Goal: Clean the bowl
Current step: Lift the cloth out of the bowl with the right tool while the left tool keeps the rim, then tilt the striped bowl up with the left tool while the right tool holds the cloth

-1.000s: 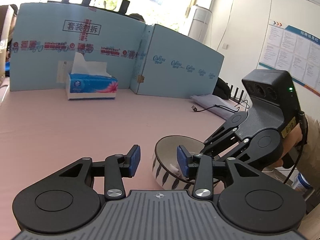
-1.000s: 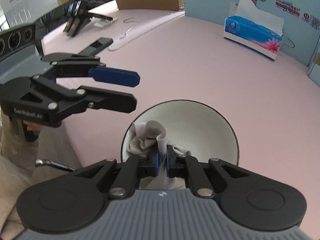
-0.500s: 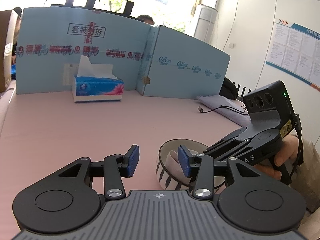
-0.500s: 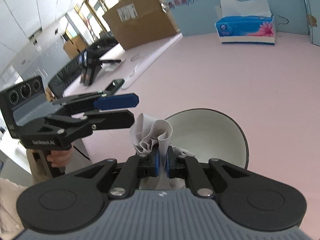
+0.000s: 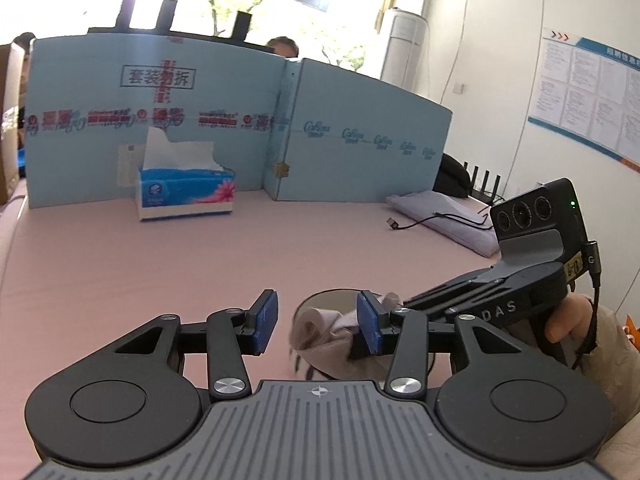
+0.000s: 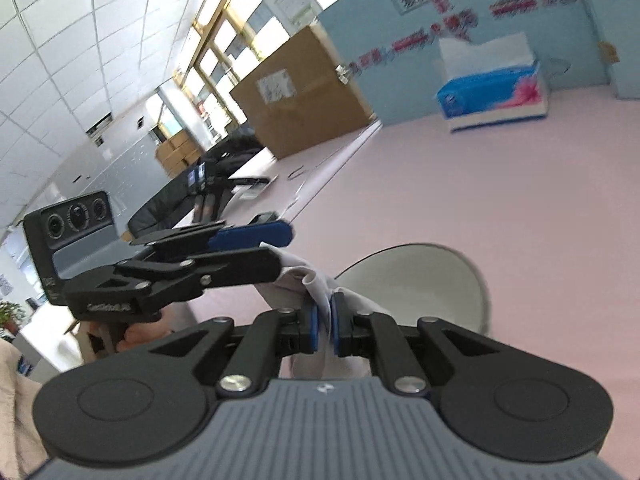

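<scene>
The bowl (image 6: 432, 280), white inside with a dark rim, sits on the pink table; in the left wrist view it (image 5: 320, 304) is low and partly hidden behind the cloth. My right gripper (image 6: 323, 322) is shut on a crumpled grey-white cloth (image 6: 308, 276), held above the bowl's near left rim. The cloth also shows in the left wrist view (image 5: 320, 328). My left gripper (image 5: 316, 322) is open and empty, its blue pads either side of the cloth. In the right wrist view it (image 6: 280, 246) is just left of the cloth.
A blue tissue box (image 5: 184, 188) stands at the back before light blue panels (image 5: 160, 112). A grey pouch and cable (image 5: 440, 216) lie at the right. A cardboard box (image 6: 304, 96) stands at the far left table edge.
My right gripper has lifted the cloth up out of the bowl and tilted upward. The left gripper stays open beside it, now closer to the cloth.
</scene>
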A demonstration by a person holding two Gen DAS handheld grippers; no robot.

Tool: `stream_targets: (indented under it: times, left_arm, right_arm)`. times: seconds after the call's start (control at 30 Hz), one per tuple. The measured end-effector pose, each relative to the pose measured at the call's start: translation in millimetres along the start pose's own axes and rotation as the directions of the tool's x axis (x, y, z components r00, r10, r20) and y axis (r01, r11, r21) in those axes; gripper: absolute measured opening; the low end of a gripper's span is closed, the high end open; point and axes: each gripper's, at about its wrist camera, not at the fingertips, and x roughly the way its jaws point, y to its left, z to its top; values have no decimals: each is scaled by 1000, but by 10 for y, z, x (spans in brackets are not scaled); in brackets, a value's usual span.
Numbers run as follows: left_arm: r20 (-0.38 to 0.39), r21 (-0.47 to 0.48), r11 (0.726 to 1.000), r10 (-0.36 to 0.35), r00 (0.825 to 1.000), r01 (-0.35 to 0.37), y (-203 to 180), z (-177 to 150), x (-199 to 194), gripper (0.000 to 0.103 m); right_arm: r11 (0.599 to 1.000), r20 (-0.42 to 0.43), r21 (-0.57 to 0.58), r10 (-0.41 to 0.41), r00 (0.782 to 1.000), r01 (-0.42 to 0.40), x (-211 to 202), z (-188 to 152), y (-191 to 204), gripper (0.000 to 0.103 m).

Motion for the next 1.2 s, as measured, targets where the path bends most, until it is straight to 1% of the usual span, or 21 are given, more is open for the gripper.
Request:
stream_targets:
  times: [0.07,0.13,0.23,0.4,0.5,0.67,0.8,0.83,0.97,1.07,1.13,1.2]
  left_arm:
    - [-9,10,1000,-8,1000,8,-58,7,44,52]
    - [-19,22,1000,-18,1000,18,-116,9,90,52]
    - [-30,39,998,-46,998,47,-217,-2,161,52]
    - [-59,66,994,-89,994,92,-405,-25,294,51]
    - [-91,94,988,-112,990,120,-543,-49,396,51]
    - [-140,125,980,-135,981,152,-720,-91,544,51]
    - [-182,143,977,-131,975,158,-787,-129,689,51]
    - [-193,148,976,-128,973,158,-798,-141,730,50]
    - [-190,151,977,-122,974,152,-803,-154,674,49]
    - [-152,172,976,-109,982,135,-812,-151,507,50]
    - [-120,173,978,-94,988,114,-766,-166,357,50]
    - [-91,166,983,-67,994,81,-690,-187,208,50]
  right_arm:
    - [999,24,-13,-48,999,48,-68,-9,-9,9]
    - [993,54,-22,-115,992,117,-162,-20,-23,9]
    - [983,84,-25,-181,980,184,-266,-39,-42,9]
    - [971,123,-11,-237,964,240,-420,-78,-117,9]
    - [966,143,-6,-257,956,260,-512,-107,-144,9]
    - [960,164,14,-278,946,280,-593,-172,-202,9]
    - [958,164,34,-287,944,286,-610,-229,-266,9]
    - [957,163,42,-289,944,286,-608,-248,-290,9]
    - [960,158,43,-281,946,278,-620,-233,-280,10]
    - [967,154,28,-256,954,255,-632,-137,-179,14]
    - [974,144,-14,-220,965,224,-594,-59,-57,20]
    - [975,103,-82,-199,975,208,-456,15,107,35]
